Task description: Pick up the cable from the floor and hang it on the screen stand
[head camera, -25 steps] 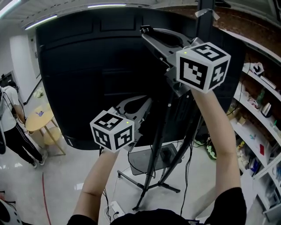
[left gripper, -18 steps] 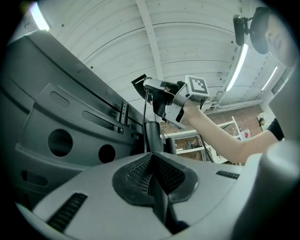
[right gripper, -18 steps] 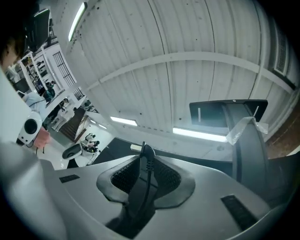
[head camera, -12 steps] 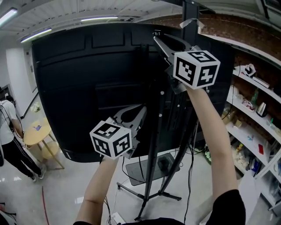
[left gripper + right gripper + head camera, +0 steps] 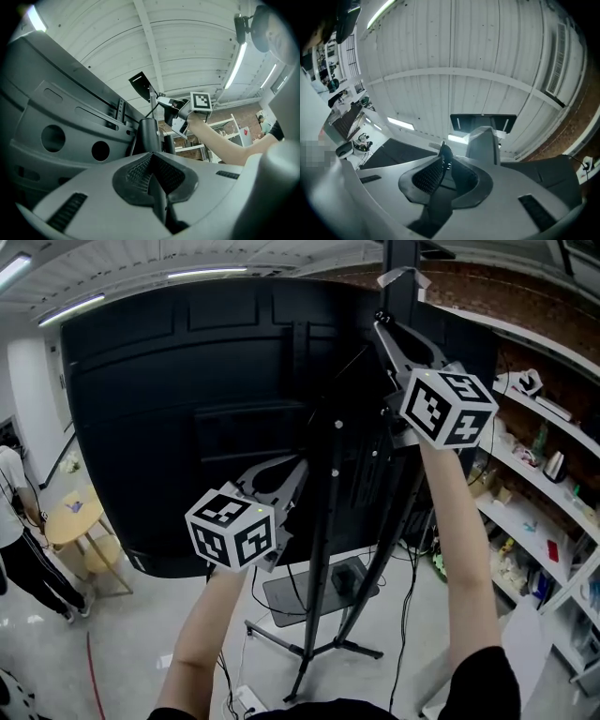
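Right claw just closing on thin cable at its tip, left claw closed below

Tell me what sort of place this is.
Probably a lab or workshop: a large screen on a floor stand, open shelves crammed with gear along a brick wall, and strip lights overhead.
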A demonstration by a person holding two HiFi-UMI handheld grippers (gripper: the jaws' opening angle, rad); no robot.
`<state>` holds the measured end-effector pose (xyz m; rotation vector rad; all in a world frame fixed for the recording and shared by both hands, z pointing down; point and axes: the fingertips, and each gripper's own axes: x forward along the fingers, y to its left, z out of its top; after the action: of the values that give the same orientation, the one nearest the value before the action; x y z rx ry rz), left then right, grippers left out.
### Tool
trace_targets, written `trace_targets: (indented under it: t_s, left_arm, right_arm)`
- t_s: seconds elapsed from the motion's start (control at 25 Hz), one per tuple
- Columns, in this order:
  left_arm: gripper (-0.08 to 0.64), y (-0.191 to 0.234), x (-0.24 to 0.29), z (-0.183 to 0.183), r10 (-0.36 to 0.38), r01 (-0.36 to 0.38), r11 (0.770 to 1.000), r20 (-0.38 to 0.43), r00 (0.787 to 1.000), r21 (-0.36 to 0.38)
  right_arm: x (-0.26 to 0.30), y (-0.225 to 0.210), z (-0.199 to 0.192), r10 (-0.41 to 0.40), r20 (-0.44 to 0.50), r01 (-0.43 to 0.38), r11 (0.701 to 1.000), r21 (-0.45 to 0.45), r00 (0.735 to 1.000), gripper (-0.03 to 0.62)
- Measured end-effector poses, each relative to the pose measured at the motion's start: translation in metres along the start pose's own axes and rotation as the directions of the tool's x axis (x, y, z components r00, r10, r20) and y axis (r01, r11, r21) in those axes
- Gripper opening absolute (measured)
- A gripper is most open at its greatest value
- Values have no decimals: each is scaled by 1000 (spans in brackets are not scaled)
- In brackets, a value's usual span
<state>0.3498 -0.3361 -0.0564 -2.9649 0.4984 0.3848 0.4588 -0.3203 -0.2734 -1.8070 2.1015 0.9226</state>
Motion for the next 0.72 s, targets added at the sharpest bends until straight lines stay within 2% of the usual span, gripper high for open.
trace_targets:
  t_s: [0.16, 0.28, 0.44, 0.56, 0.72]
  left_arm:
    - [6, -6, -2, -9, -4, 4, 1000, -2, 1000, 7]
    - [6, -11, -7, -18, 2, -2, 1000, -1, 1000, 10]
    - [6, -16, -17, -25, 15, -15, 1000, 0, 1000, 20]
    - [6, -18, -25, -28, 32, -32, 999, 1, 999, 25]
    - [6, -20, -34, -33, 52, -52, 999, 3, 999, 4]
  right_arm:
    - [-32, -20, -19, -75, 41, 67, 985, 157, 996, 75]
    - [-58, -30, -38, -149, 69, 124, 951, 283, 986, 74]
    - [-84, -37, -60, -218, 101, 159, 896, 414, 971, 75]
    - [-100, -39, -77, -258, 103, 180, 859, 480, 961, 75]
    - [-121, -38, -107, -304, 92, 188, 770, 610, 948, 75]
